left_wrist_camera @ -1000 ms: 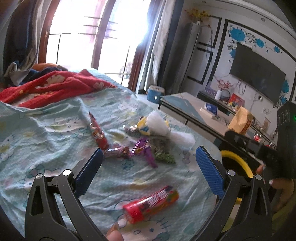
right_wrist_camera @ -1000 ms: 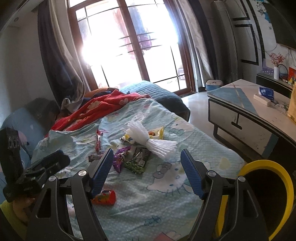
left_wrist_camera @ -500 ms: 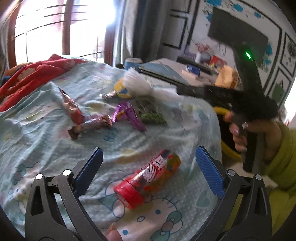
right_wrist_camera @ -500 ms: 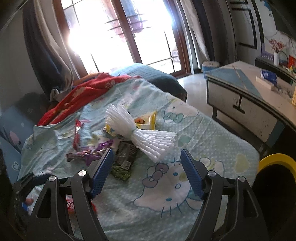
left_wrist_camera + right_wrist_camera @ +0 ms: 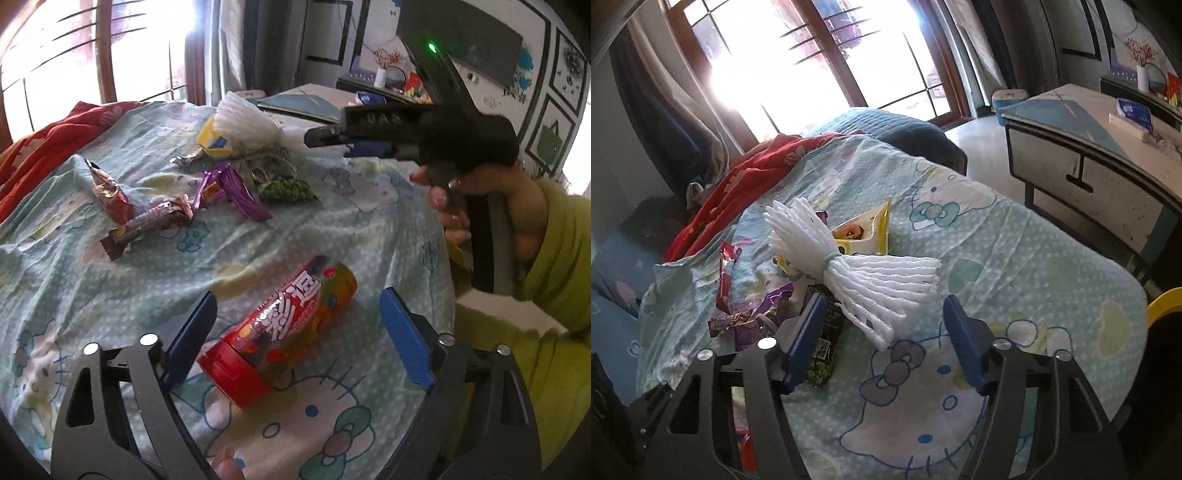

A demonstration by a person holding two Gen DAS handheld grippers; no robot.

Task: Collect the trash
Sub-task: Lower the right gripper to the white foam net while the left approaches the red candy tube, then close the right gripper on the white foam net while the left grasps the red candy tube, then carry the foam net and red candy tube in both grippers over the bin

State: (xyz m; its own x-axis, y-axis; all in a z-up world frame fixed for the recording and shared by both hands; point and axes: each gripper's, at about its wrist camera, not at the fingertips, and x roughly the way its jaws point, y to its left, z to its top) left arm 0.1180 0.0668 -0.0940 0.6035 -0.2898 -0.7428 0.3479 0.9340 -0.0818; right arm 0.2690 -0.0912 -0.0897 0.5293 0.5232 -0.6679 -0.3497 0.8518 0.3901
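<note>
A red-capped candy tube (image 5: 280,328) lies on the Hello Kitty sheet (image 5: 332,229), between the fingers of my left gripper (image 5: 299,332). Those jaws are closing and a gap shows on both sides of the tube. In the right wrist view a white foam net bundle (image 5: 871,280) lies over a yellow snack packet (image 5: 864,232). Its lower end reaches between the closing jaws of my right gripper (image 5: 886,339), whose pads stand clear of it. A green pea packet (image 5: 823,347) lies under the left finger.
Loose wrappers lie further up the sheet: a red one (image 5: 107,192), a brown bar (image 5: 147,225) and a purple one (image 5: 236,192). A person's hand (image 5: 491,206) holds the right tool. A red blanket (image 5: 757,177), a low table (image 5: 1089,147) and a yellow-rimmed bin (image 5: 1163,306) surround the bed.
Both grippers have dropped closer to the sheet and their jaws have narrowed. The left now straddles the candy tube. The right has come up to the foam net.
</note>
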